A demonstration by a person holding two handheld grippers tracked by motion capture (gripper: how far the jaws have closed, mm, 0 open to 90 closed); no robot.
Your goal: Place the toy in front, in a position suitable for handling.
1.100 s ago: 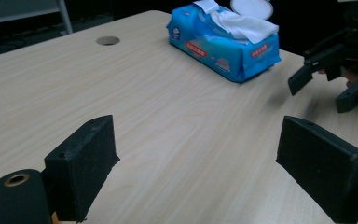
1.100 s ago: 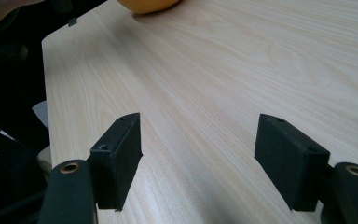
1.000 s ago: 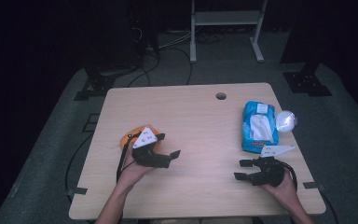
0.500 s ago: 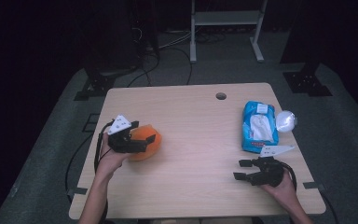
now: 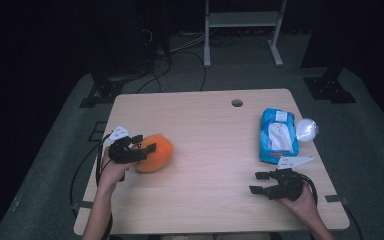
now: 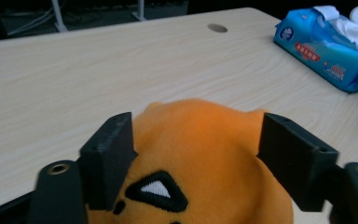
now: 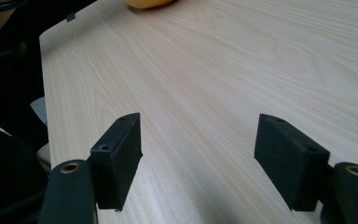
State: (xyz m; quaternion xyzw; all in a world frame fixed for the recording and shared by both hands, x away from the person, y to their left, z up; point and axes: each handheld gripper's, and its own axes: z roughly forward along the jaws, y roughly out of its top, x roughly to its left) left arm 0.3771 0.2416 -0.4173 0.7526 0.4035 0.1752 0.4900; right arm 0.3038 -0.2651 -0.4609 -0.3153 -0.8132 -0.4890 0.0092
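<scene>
An orange plush toy (image 5: 156,153) with a black-and-white stitched mark lies at the table's left side. My left gripper (image 5: 146,142) comes at it from the left. In the left gripper view the toy (image 6: 200,126) bulges between both black pads (image 6: 109,158), which have just been closing and press on its sides. My right gripper (image 5: 256,182) rests near the front right edge, pointing left. Its jaws (image 7: 198,158) stand open over bare wood with nothing between them. The toy's edge (image 7: 149,3) shows far off at the top of that view.
A blue pack of wet wipes (image 5: 278,136) lies at the right side, with a white round object (image 5: 307,130) beside it. A cable hole (image 5: 237,103) sits near the back edge of the wooden table (image 5: 205,125). A white metal stand (image 5: 240,20) is on the floor behind.
My left gripper has moved left from over the toy to its left side, and its jaws have narrowed onto the toy. The right hand has stayed put.
</scene>
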